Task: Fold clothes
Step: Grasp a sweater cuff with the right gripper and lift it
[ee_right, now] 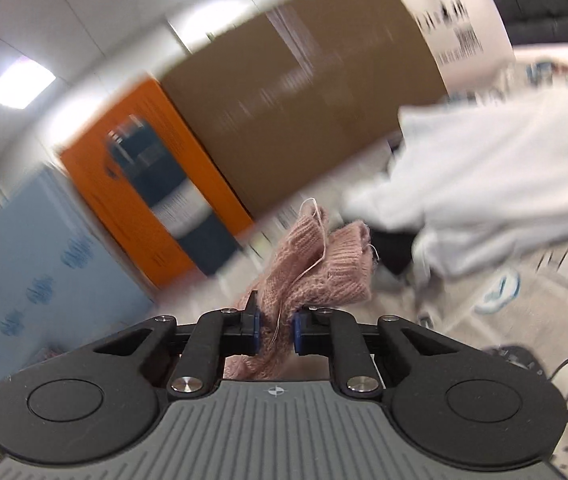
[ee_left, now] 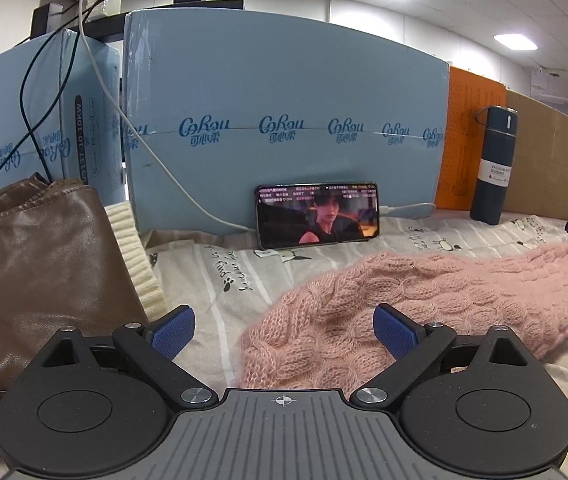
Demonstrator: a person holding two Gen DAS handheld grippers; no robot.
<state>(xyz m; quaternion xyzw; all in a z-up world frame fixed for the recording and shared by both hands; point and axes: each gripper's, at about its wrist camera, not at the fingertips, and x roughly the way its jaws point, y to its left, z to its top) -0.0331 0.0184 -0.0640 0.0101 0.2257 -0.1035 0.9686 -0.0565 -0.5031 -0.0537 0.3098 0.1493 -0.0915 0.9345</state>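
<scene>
**Colours and patterns on the bed**

Pink cable-knit sweater [ee_left: 384, 304]. Grey-and-white striped sheet [ee_left: 220, 280] printed with cartoon dogs and paw marks. Brown leather jacket [ee_left: 36, 264] with cream ribbed hem. Pale blue boxes [ee_left: 284, 92] with darker blue logos. Orange board [ee_left: 472, 136]. Dark teal flask [ee_left: 494, 164]. Blue-padded black grippers [ee_left: 284, 332].

You can read "CoRou" with Chinese characters repeated along the big blue box [ee_left: 284, 92]. The side of the second blue box [ee_left: 84, 136] reads "J0.16KW". The dark flask [ee_left: 494, 164] label begins "VACUUM".
</scene>
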